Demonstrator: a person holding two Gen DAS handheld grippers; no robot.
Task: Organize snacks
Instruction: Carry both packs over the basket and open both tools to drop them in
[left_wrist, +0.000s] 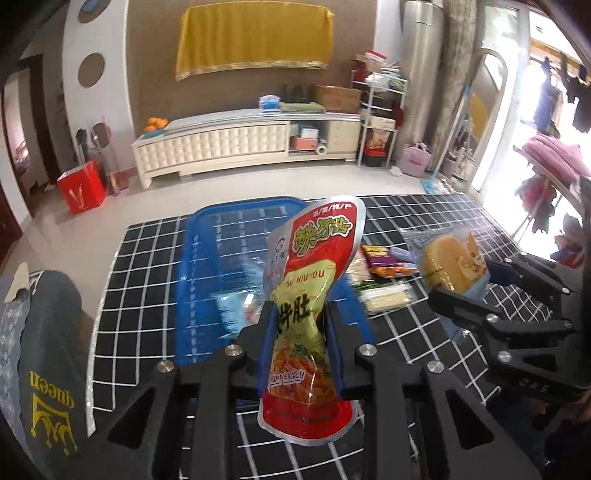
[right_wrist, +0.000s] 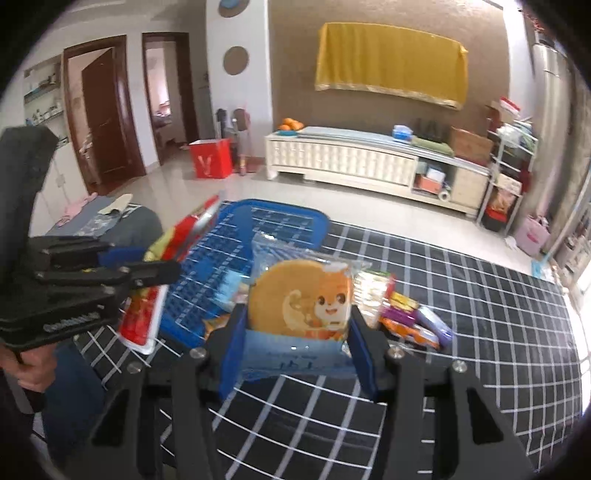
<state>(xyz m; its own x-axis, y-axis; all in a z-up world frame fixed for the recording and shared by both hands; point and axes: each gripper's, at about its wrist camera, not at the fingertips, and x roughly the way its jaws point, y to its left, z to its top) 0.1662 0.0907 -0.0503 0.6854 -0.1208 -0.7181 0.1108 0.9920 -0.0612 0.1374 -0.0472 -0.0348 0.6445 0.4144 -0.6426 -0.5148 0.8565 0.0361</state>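
Observation:
My left gripper (left_wrist: 297, 317) is shut on a red and yellow snack pouch (left_wrist: 314, 288), held upright over the near edge of a blue basket (left_wrist: 192, 266). My right gripper (right_wrist: 295, 325) is shut on a clear pack with a round yellow cake and a cartoon squirrel (right_wrist: 295, 299), lifted above the checked cloth beside the blue basket (right_wrist: 321, 221). The right gripper (left_wrist: 461, 288) with the cake pack (left_wrist: 447, 266) shows at the right of the left wrist view. The left gripper (right_wrist: 162, 266) with the pouch (right_wrist: 144, 317) shows at the left of the right wrist view. A light blue packet (left_wrist: 232, 314) lies in the basket.
Several loose snack packs (left_wrist: 384, 273) lie on the black and white checked cloth (right_wrist: 498, 332), right of the basket. A dark garment with yellow lettering (left_wrist: 51, 362) hangs at the table's left. A hand (right_wrist: 33, 369) holds the left tool. Beyond stand a white cabinet (left_wrist: 240, 144) and a red box (left_wrist: 81, 188).

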